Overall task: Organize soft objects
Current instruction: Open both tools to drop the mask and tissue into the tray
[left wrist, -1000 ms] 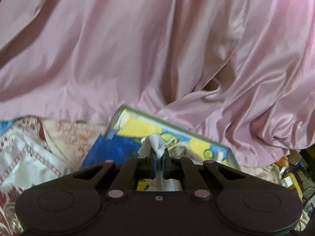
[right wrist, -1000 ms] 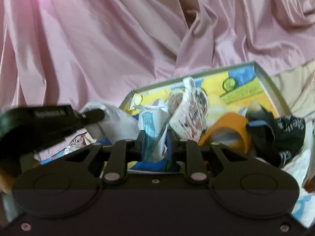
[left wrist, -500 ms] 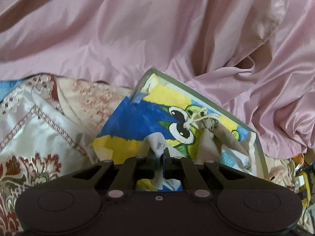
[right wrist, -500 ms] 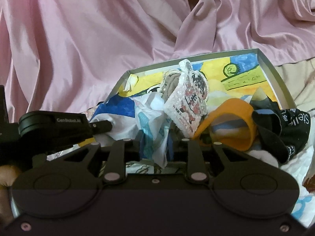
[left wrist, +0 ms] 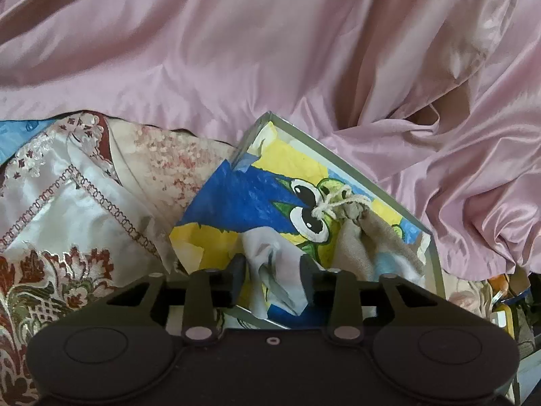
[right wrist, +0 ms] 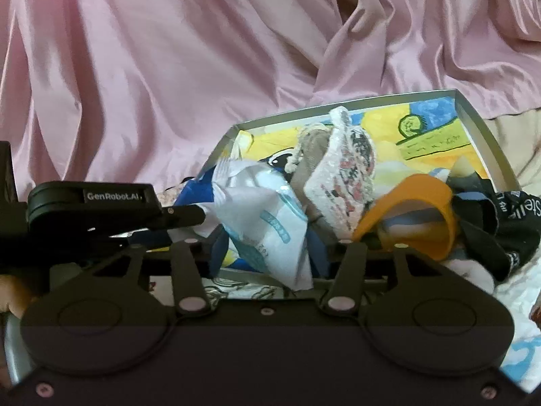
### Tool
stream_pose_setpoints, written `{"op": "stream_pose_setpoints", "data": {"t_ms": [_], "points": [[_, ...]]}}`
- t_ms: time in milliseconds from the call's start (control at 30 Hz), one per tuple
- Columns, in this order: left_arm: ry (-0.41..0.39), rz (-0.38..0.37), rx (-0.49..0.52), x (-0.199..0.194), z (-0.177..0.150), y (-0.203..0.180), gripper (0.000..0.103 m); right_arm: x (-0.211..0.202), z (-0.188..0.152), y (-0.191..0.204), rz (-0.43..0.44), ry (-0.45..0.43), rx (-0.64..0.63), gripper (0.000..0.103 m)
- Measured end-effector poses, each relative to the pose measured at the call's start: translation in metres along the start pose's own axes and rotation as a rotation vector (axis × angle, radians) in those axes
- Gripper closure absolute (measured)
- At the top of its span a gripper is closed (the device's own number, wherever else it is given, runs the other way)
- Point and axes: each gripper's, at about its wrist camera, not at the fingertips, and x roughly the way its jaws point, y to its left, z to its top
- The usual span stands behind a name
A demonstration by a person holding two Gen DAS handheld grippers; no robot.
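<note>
Item: white plastic packet (right wrist: 260, 216) with pale blue print, soft and crumpled.
Change, left gripper (left wrist: 272, 269): half a second ago clamped on the packet's end; jaws now opening, packet between them and loose.
Change, right gripper (right wrist: 267, 253): jaws likewise opening; earlier they pinched the packet's lower part.
Meaning: judged a release into the painted tray (right wrist: 341, 106); this packet's placement looks nearly done.
Position: packet lies over the tray's near edge, between both pairs of jaws, beside the beige drawstring pouch (left wrist: 368, 233).
Neighbours: patterned white pouch (right wrist: 341, 176), orange band (right wrist: 416, 213), black strap (right wrist: 500, 216), all in the tray.
Surround: pink satin sheet (left wrist: 236, 50).
</note>
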Motion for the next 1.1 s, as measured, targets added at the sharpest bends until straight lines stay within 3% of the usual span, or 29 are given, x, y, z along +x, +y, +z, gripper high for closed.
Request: {"op": "stream_pose_setpoints", "data": {"t_ms": [267,500,800,1100], "points": [[-0.025,0.005,-0.008,-0.013,0.007,0.004,0.048,0.001,0.0,0.008,0.021,-0.007,-0.014,0.037],[-0.041,0.01,-0.005,-0.02,0.01,0.009,0.044,0.001,0.0,0.01,0.039,-0.006,-0.013,0.012],[-0.057,0.002,-0.004,-0.025,0.01,0.011,0.04,-0.001,0.003,0.011,0.025,-0.017,-0.041,0.006],[-0.102,-0.008,-0.003,-0.043,0.009,0.012,0.027,-0.025,0.012,0.017,-0.011,-0.056,-0.086,0.001]]}}
